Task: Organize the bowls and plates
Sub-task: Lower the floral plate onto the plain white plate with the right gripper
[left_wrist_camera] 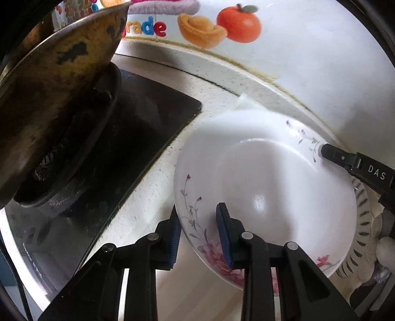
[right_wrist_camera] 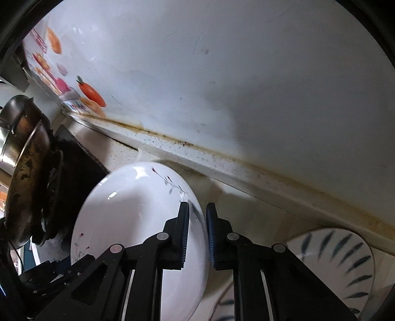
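A white bowl with pink flowers (left_wrist_camera: 266, 187) is held tilted above the counter by both grippers. My left gripper (left_wrist_camera: 197, 217) is shut on its near rim, one pad outside and one inside. My right gripper (right_wrist_camera: 197, 217) is shut on the opposite rim of the same bowl (right_wrist_camera: 138, 212); its finger (left_wrist_camera: 345, 158) shows at the right of the left wrist view. A plate with dark blue leaf strokes (right_wrist_camera: 340, 261) lies on the counter to the right, and part of a similar plate (left_wrist_camera: 363, 222) shows beneath the bowl.
A black gas hob (left_wrist_camera: 118, 138) holds a worn wok (left_wrist_camera: 56, 84) at the left. The speckled counter (left_wrist_camera: 153, 182) runs to a white wall with fruit stickers (left_wrist_camera: 237, 22). A metal pot (right_wrist_camera: 14, 118) stands behind the wok.
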`<act>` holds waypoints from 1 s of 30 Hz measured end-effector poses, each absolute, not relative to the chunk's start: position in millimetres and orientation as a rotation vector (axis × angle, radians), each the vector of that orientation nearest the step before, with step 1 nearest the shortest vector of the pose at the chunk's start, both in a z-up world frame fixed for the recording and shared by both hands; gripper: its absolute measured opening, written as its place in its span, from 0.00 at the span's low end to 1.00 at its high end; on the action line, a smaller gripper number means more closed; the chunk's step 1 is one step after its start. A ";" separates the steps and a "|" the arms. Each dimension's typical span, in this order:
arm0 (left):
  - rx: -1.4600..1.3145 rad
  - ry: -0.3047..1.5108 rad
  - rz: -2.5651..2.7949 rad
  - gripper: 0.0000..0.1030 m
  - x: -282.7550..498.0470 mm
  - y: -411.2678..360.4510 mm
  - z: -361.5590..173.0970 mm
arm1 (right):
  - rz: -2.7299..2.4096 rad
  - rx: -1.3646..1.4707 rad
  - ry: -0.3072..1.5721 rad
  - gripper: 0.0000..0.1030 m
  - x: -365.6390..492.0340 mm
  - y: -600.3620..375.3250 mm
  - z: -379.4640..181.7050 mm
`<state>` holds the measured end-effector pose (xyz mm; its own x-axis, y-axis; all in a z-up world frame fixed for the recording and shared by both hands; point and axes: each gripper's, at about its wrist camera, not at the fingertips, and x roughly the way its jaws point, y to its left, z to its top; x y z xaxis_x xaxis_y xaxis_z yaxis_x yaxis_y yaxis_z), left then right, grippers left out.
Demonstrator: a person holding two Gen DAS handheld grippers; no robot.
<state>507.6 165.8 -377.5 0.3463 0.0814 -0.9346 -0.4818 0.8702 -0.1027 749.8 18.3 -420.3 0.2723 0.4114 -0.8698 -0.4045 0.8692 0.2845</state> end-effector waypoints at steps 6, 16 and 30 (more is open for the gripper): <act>-0.383 1.154 0.337 0.25 497.9 145.1 -356.8 | 0.539 0.074 1.177 0.15 722.6 -10.6 -399.5; -0.365 1.125 0.199 0.25 444.3 111.4 -306.3 | 0.511 0.174 1.153 0.15 637.8 -81.7 -340.7; -0.298 1.196 0.027 0.25 339.1 42.5 -295.0 | 0.403 0.312 1.182 0.15 448.1 -200.5 -324.4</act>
